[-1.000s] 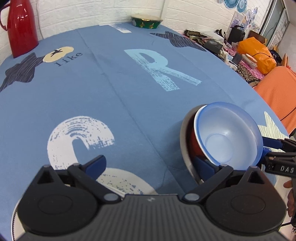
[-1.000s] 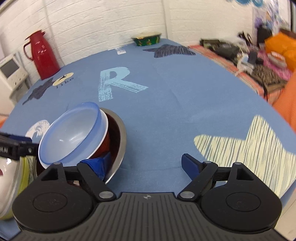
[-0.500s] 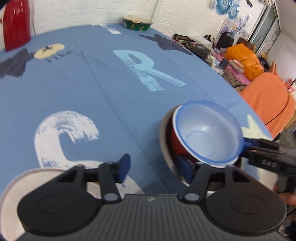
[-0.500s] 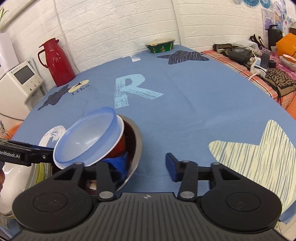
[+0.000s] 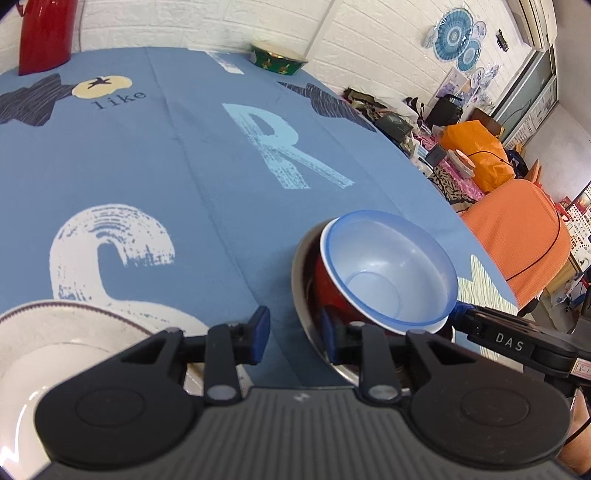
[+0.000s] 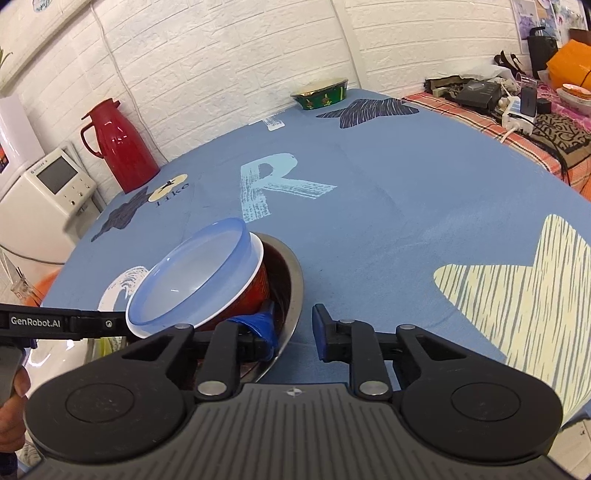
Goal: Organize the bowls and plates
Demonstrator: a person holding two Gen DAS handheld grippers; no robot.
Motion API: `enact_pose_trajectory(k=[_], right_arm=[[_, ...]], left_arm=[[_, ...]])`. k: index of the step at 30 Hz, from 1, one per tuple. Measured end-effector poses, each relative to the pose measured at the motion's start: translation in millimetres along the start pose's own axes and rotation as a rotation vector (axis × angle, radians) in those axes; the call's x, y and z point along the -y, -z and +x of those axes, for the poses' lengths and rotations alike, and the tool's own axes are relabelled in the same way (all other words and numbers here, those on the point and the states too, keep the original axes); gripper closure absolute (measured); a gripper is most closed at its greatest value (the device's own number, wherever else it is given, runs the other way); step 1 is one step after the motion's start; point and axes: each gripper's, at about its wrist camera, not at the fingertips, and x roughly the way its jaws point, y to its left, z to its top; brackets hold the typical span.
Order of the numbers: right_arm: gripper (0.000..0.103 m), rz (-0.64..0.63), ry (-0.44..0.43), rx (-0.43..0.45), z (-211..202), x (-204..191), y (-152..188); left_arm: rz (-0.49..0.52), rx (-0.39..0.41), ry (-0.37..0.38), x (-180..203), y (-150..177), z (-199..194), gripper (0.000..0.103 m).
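Nesting looks done: translucent blue plastic bowl [image 5: 388,269] inside red bowl [image 6: 255,291] inside steel bowl [image 5: 301,273]; white plate [image 5: 33,354] remains; both tongs [image 5: 293,334] [image 6: 293,326] spread astride its rim.

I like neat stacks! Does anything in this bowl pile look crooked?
Yes. The blue bowl and the red bowl under it lean sideways inside the metal bowl, instead of sitting flat. Both tongs straddle the metal bowl's rim, one from each side.

In your left wrist view, nested bowls [image 5: 388,273] sat lower right on the surface [image 5: 184,166], a plate [image 5: 55,350] lower left, a jug [image 5: 44,33] upper left, another bowl [image 5: 277,59] top centre.
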Motion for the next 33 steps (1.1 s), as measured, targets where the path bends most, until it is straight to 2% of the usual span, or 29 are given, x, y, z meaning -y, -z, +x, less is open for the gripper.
enact_pose_trajectory(k=[5, 9, 17, 23, 33], right_arm=[[0.099, 0.004, -0.003, -0.001, 1, 0, -1], [0.099, 0.077, -0.038, -0.015, 1, 8, -1], [0.099, 0.000, -0.045, -0.005, 1, -2, -1], [0.099, 0.008, -0.058, -0.005, 1, 1, -2], [0.099, -0.067, -0.067, 0.070, -2, -7, 2]], left_arm=[[0.012, 0.009, -0.007, 3, 1, 0, 0.082], [0.027, 0.020, -0.029, 8, 2, 0, 0.083], [0.041, 0.039, -0.061, 7, 1, -2, 0.086], [0.063, 0.050, -0.082, 11, 1, -3, 0.086], [0.072, 0.080, -0.110, 12, 4, -6, 0.086]])
